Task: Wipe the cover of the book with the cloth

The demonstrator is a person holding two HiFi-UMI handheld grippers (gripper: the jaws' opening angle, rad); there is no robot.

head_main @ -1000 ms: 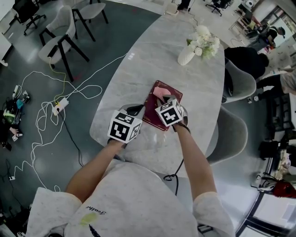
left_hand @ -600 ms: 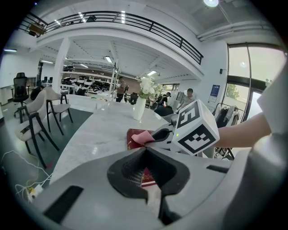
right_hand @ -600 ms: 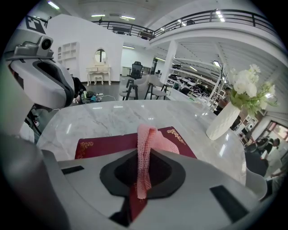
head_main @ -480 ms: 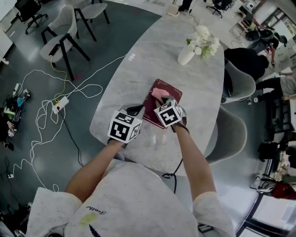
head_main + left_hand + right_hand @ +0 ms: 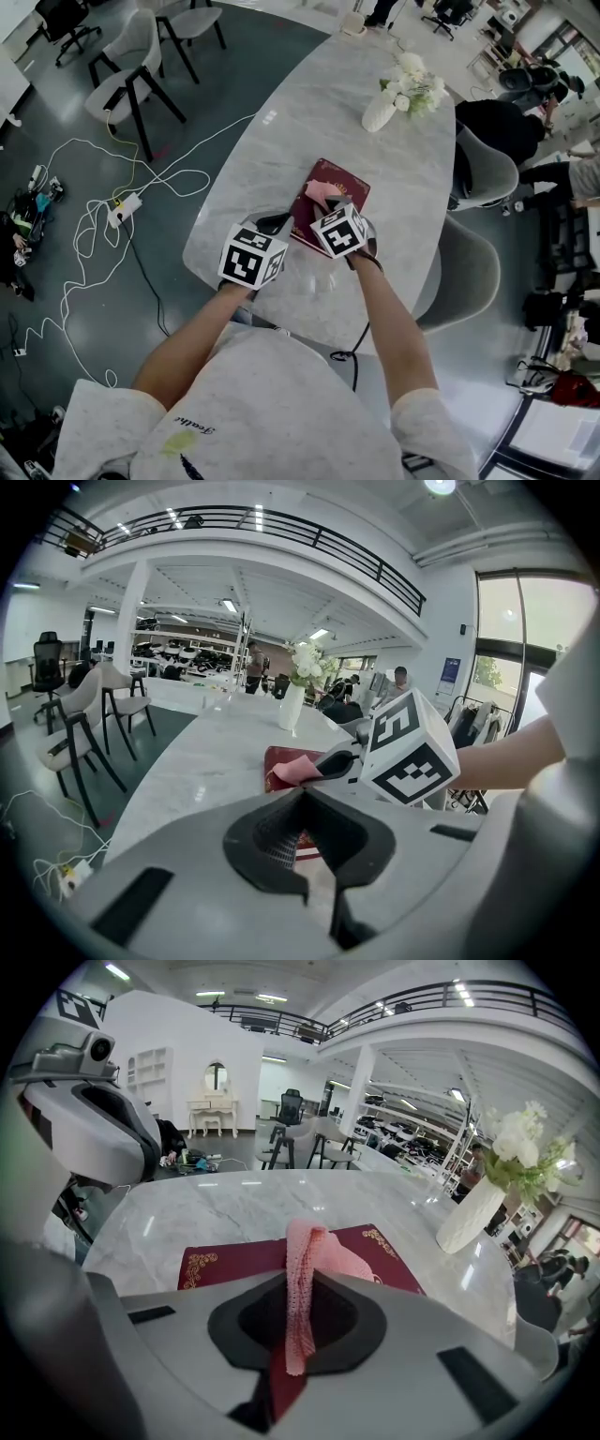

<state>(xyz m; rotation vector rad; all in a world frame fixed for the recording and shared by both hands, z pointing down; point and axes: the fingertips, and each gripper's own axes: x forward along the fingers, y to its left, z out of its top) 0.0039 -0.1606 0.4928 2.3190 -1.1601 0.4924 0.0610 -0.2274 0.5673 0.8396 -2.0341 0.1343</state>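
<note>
Right fingers — clamped on cloth, book beneath

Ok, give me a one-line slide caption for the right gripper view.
Right gripper shut on the pink cloth, the maroon book lying just ahead on the marble table.

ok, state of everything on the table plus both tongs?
book: closed, lying flat on the table.
pink cloth: pinched, draped onto the book's cover.
right tongs: shut on the pink cloth.
left tongs: shut, empty.
flower vase: upright.
</note>
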